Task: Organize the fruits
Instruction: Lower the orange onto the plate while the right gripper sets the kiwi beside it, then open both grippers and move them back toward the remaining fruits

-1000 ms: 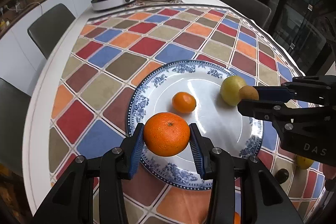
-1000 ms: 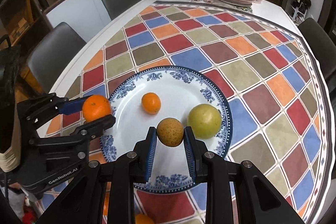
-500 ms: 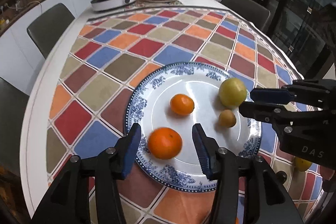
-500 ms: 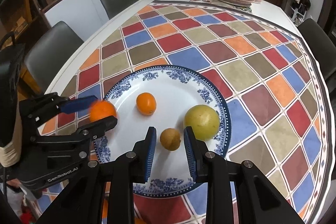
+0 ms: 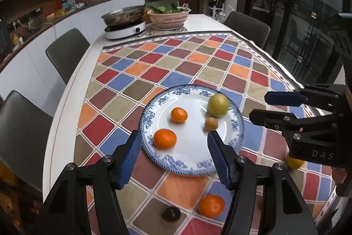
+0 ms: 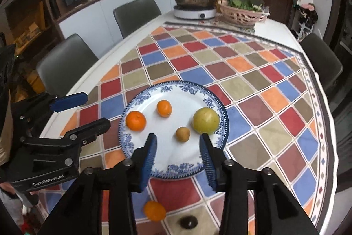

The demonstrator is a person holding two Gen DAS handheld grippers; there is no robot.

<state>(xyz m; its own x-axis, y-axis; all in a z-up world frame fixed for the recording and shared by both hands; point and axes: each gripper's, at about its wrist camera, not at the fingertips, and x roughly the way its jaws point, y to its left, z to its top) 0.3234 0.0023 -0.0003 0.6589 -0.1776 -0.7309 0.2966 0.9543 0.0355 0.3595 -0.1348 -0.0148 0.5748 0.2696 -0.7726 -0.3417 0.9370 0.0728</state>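
1. Both of your fruits have left the jaws since 1 second ago: the large orange (image 5: 165, 138) now lies on the plate (image 5: 238, 124) near its left rim, and the small brown fruit (image 5: 211, 123) sits just beside the yellow-green fruit (image 5: 218, 105), close by a small orange (image 5: 179, 115).
2. Your left hand-held gripper (image 5: 173, 155) has pulled back toward you with its jaws spread wide and nothing between them; the right hand-held gripper (image 6: 178, 159) is likewise wide open and empty.
3. 4 fruits are on the plate, so the loose ones on the counter (image 5: 123, 102) are probably next.
4. The relation that matters: a loose orange (image 5: 211, 206) lies below and behind your left fingertips, on the near side of the plate, between the 2 tools (a dark round object (image 5: 171, 213) sits near it).
5. From the right wrist view that same orange (image 6: 154, 210) is under the left finger, so either hand looks close; it is round, so no long axis to align.
6. A yellow fruit (image 5: 294, 162) peeks out beneath the right tool, nearer your right hand.
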